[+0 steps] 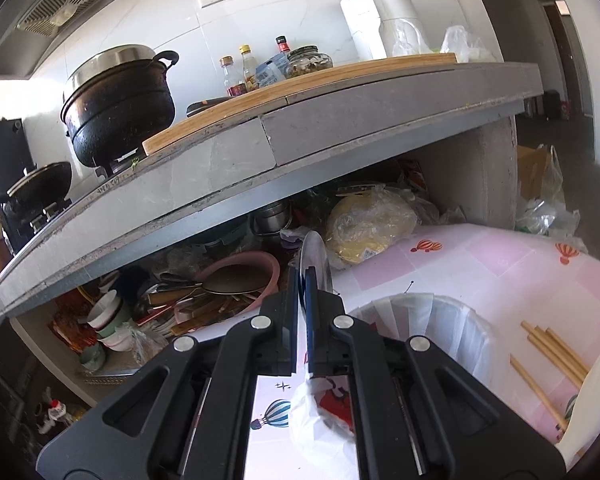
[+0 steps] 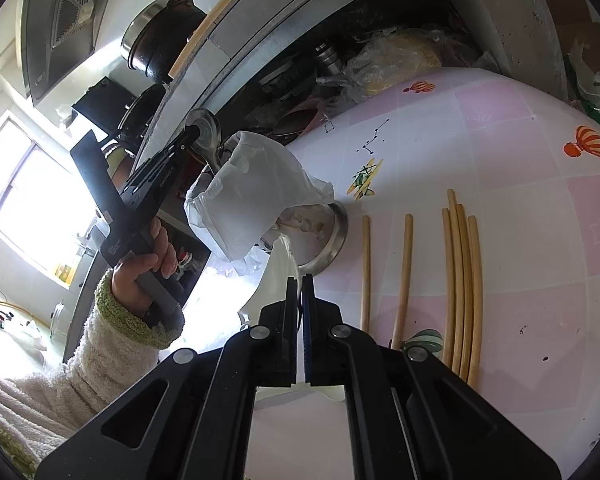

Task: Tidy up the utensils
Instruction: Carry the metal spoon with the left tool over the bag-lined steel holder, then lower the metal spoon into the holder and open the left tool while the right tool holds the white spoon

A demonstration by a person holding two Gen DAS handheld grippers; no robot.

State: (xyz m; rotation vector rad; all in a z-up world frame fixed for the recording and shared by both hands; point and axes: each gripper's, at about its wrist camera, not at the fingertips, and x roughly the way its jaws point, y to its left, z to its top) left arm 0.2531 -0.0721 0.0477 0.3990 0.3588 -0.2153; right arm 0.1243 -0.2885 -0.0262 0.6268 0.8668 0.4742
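Note:
My left gripper is shut on the handle of a metal spoon, whose bowl sticks up past the fingertips. It hovers above a metal container lined with a white plastic bag. The right wrist view shows the left gripper, the metal spoon and the bag-lined container. My right gripper is shut on a flat white utensil, which also shows in the left view, white utensil. Several bamboo chopsticks lie on the pink tablecloth, chopsticks.
A concrete counter overhangs a cluttered shelf of bowls, pans and bags just beyond the table. A black pot and bottles stand on top. A person's hand in a fleecy sleeve holds the left gripper.

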